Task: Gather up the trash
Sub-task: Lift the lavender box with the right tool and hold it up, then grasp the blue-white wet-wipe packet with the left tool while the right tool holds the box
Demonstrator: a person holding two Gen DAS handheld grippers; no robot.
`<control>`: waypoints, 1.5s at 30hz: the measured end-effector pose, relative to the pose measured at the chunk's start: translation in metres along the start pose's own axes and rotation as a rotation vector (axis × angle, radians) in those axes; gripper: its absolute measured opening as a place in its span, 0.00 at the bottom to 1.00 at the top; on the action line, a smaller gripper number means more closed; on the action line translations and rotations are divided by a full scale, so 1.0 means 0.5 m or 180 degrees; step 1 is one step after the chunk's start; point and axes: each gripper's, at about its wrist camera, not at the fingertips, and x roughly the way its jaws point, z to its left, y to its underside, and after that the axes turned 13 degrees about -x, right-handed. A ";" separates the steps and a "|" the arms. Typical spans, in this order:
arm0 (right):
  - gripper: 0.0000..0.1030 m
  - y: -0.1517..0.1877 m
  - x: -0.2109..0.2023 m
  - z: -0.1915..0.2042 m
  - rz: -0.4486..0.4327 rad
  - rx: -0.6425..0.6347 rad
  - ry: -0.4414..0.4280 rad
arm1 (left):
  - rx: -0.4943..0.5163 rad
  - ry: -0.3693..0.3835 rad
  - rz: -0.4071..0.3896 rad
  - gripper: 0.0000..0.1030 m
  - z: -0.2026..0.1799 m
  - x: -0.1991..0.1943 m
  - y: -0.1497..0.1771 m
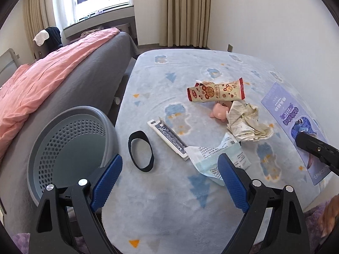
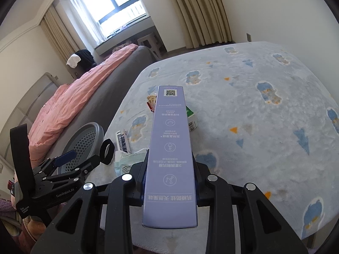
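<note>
My right gripper (image 2: 170, 169) is shut on a long purple box (image 2: 170, 148), held above the blue patterned bed cover (image 2: 254, 127); the box also shows in the left wrist view (image 1: 296, 124). My left gripper (image 1: 169, 169) is open and empty, low over the cover, between the grey perforated trash basket (image 1: 70, 144) and a mask wrapper (image 1: 214, 160). On the cover lie a snack wrapper (image 1: 216, 93), crumpled paper (image 1: 247, 124), a card deck (image 1: 169, 137), a black hair band (image 1: 141, 153) and a pink toy (image 1: 220, 112).
A second bed with a pink quilt (image 1: 38, 89) and grey sheet stands left of the basket. A small green-white carton (image 2: 191, 118) lies behind the purple box. Curtains and a window are at the far wall.
</note>
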 end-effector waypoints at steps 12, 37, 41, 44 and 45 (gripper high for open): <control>0.30 0.018 -0.020 -0.025 -0.0051 0.0114 -0.0091 | 0.0367 0.0166 0.0118 0.85 -0.030 0.007 -0.003; 0.30 0.022 -0.045 -0.061 -0.0181 0.0304 -0.0202 | 0.1730 0.0585 0.0794 0.85 -0.147 0.128 0.010; 0.30 0.022 -0.045 -0.063 -0.0179 0.0308 -0.0204 | 0.1786 0.0528 0.0840 0.85 -0.154 0.150 0.018; 0.30 0.022 -0.045 -0.063 -0.0176 0.0303 -0.0202 | 0.1764 0.0492 0.0844 0.85 -0.158 0.162 0.020; 0.30 0.022 -0.045 -0.063 -0.0176 0.0302 -0.0202 | 0.1756 0.0458 0.0850 0.84 -0.159 0.166 0.022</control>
